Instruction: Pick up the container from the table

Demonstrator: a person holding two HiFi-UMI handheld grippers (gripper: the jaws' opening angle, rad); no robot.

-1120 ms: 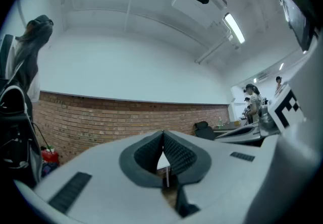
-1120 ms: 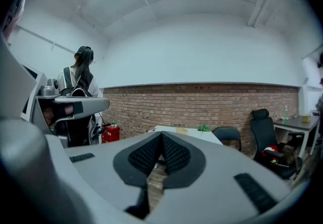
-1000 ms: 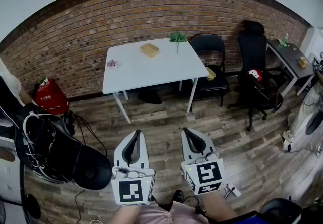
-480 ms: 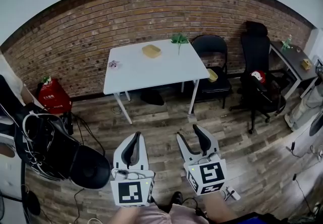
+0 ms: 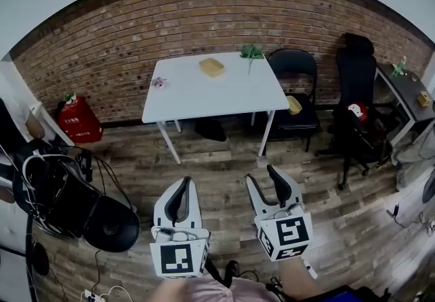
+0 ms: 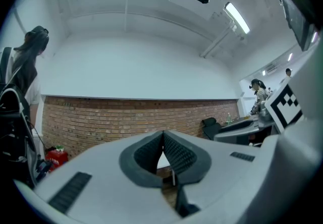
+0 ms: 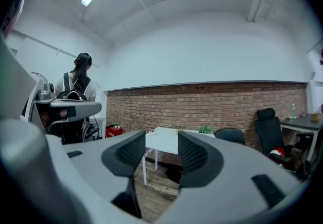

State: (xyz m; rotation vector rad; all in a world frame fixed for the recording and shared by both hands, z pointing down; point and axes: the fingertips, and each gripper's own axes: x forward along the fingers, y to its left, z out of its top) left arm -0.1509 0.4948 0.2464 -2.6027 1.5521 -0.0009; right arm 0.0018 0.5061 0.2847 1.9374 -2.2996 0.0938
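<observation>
1. Finds the tan container (image 5: pixel 211 67) lying on the white worktop (image 5: pixel 204 98), toward its far edge by the brick wall; well apart from both grippers.
2. Holds the left gripper (image 5: pixel 183 185) above the wood floor, short of the worktop; jaws pressed together, nothing between them.
3. Holds the right gripper (image 5: pixel 264 178) just beside it; jaws apart and closing, nothing between them.
4. Shows a green plant (image 5: pixel 250 53) at the worktop's far right corner, near the container, not touching; a black chair (image 5: pixel 293 83) just right of the worktop; a red bag (image 5: pixel 79 120) on the floor at left.
</observation>
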